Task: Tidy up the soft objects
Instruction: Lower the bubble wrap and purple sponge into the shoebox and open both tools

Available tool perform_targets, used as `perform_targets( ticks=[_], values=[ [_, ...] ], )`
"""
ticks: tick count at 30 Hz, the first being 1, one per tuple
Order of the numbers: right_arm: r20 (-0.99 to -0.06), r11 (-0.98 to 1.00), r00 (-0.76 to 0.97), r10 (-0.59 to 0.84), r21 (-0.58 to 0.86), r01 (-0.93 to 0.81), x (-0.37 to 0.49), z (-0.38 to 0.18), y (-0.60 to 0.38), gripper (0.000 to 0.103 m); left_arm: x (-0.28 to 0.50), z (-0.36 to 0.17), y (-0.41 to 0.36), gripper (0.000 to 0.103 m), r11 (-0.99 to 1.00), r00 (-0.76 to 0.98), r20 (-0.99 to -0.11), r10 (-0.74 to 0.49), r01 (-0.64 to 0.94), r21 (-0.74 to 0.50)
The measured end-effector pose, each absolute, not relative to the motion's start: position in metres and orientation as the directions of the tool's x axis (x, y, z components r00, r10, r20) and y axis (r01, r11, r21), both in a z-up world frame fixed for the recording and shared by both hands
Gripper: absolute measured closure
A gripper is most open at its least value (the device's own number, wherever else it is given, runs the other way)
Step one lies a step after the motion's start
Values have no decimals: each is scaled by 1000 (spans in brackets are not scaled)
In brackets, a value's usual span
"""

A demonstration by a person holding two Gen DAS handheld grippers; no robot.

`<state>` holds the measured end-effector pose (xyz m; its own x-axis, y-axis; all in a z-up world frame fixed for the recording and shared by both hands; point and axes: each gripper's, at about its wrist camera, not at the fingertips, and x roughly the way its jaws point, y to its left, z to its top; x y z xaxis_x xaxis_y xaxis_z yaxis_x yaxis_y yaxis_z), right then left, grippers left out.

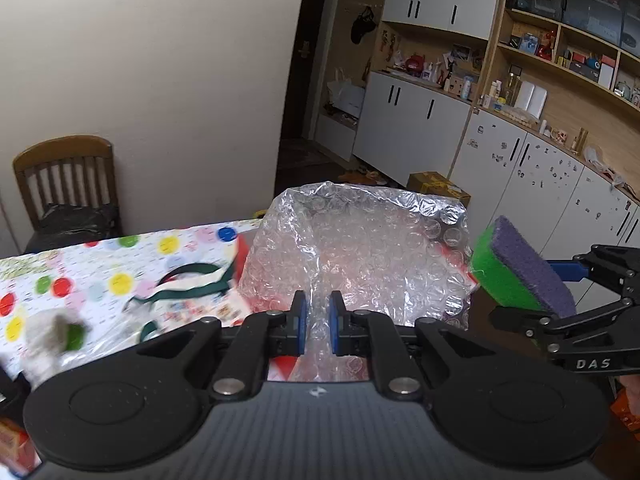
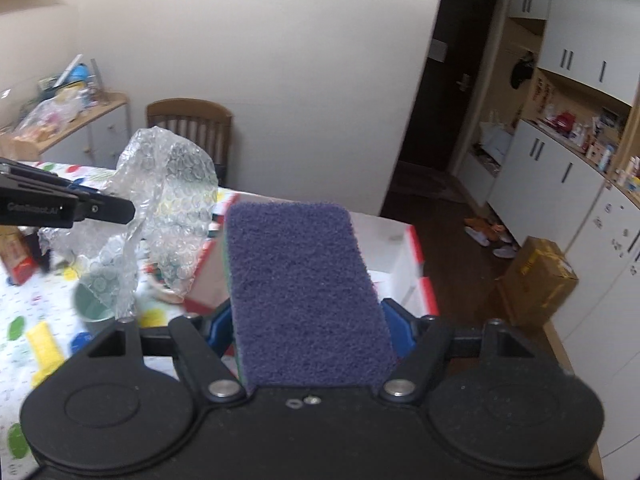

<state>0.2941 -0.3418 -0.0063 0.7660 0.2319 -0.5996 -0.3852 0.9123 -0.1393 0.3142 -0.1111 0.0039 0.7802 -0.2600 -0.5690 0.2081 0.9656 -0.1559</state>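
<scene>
My left gripper (image 1: 318, 314) is shut on a sheet of clear bubble wrap (image 1: 360, 256) and holds it up above the table; the sheet also shows in the right wrist view (image 2: 168, 200), hanging from the left gripper (image 2: 128, 212). My right gripper (image 2: 310, 326) is shut on a sponge with a purple scrub face and a green body (image 2: 304, 288), held in the air. In the left wrist view the sponge (image 1: 520, 272) and right gripper (image 1: 560, 300) are at the right, beside the bubble wrap.
The table has a dotted cloth (image 1: 100, 272) with a green strap (image 1: 180, 284) and a blurred grey-green soft thing (image 1: 56, 332). A red-and-white box (image 2: 392, 256), a green cup (image 2: 94, 312) and a yellow item (image 2: 44, 348) lie below. A wooden chair (image 1: 64, 188) stands behind; a cardboard box (image 2: 536, 284) sits on the floor.
</scene>
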Motion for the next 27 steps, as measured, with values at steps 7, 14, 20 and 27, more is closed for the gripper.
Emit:
perform_targets(
  ticks=[7,14,20,27],
  values=[
    [-614,929,763,203,-126,-349,342,-19,-381,29,361,-4,-153,92,967,765,-591,-255,202,-156],
    [-624,942,756,199,-90,-322,392,-29,-403,30,402,-15,-182,92,976,749,-627,-214,181,-118],
    [-648,937,734,203,-90,-338,423,-43,-395,30,430,-36,-198,92,984,724,-668,-173,160,-82],
    [-709,908,670,222,-100,-407,440,-70,-370,30,457,-72,-204,92,991,651,-751,-110,133,-30]
  ],
)
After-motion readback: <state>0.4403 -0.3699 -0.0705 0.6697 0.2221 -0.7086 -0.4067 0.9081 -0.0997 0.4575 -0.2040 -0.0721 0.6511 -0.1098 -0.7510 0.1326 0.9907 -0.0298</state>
